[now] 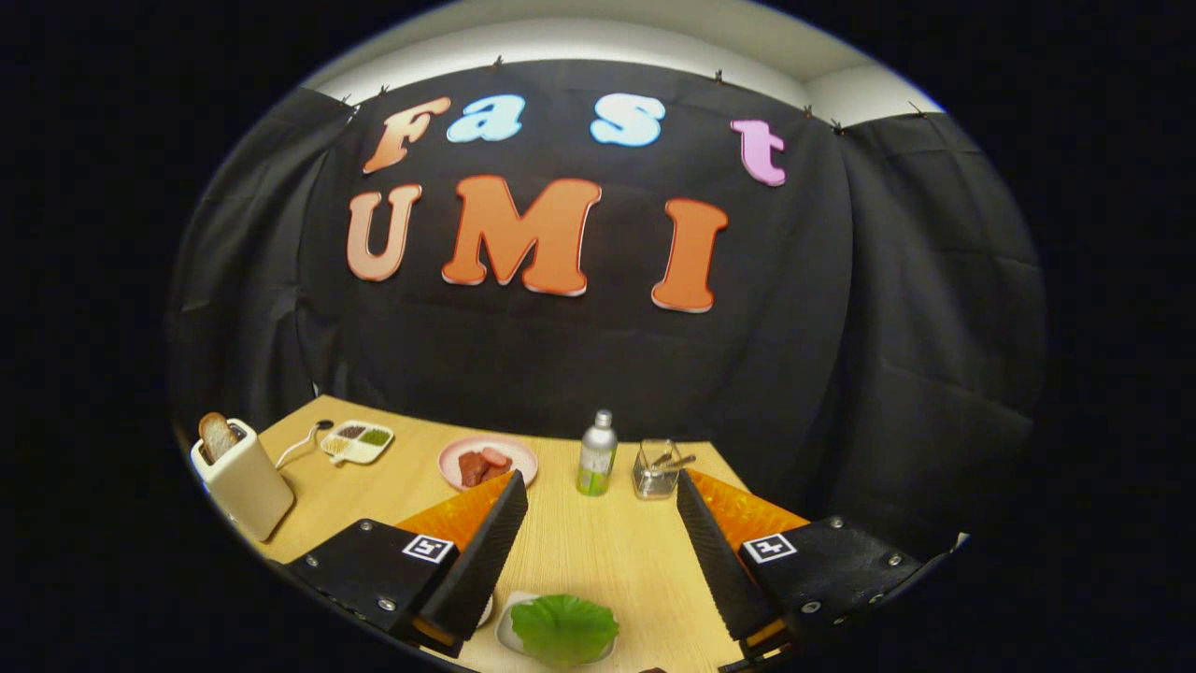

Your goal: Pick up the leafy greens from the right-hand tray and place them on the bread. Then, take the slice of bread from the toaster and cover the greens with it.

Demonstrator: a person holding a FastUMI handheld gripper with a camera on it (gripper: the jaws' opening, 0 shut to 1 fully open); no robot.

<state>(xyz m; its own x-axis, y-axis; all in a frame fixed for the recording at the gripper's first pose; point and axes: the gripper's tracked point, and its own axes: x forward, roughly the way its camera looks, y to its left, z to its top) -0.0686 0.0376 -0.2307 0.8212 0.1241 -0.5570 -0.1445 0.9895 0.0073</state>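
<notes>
The leafy green [563, 628] lies flat on a small white dish [505, 631], low between my two fingers and close to their base. My gripper [601, 479] is open wide, hovering above the wooden table, and nothing is between the fingertips. What lies under the leaf I cannot tell. A cream toaster [245, 477] stands at the table's far left edge, well beyond the left finger. A browned slice of bread [217, 435] sticks up out of its slot.
A pink plate [458, 455] with red meat slices sits just past the left fingertip. Ahead between the fingers stand a silver bottle [597, 455] and a clear glass holder [656, 469]. A white divided dish [357, 441] with a spoon lies near the toaster.
</notes>
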